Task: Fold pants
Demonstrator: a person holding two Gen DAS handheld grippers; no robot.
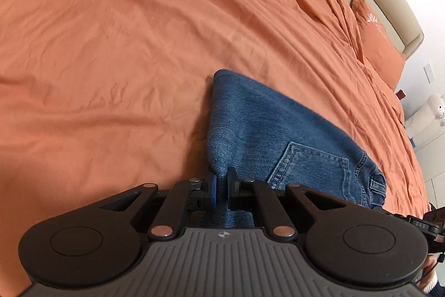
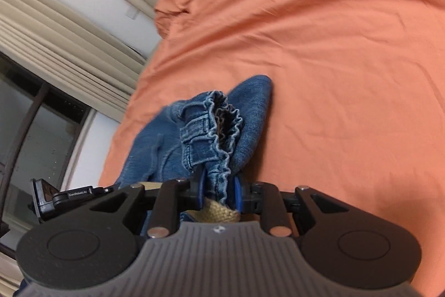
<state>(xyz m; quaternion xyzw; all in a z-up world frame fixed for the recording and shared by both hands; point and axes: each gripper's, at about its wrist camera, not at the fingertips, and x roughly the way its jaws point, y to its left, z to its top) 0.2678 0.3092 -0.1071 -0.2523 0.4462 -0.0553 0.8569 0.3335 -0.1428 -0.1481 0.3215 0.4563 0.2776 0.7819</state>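
While folding mid-bed | left gripper (image 1: 221, 187) pinches jeans (image 1: 267, 135) fold | right gripper (image 2: 218, 191) pinches waistband (image 2: 222, 130), keeping layers aligned.

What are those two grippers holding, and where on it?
Both hold the jeans: left gripper pinches a plain fabric edge, right gripper the gathered waistband.
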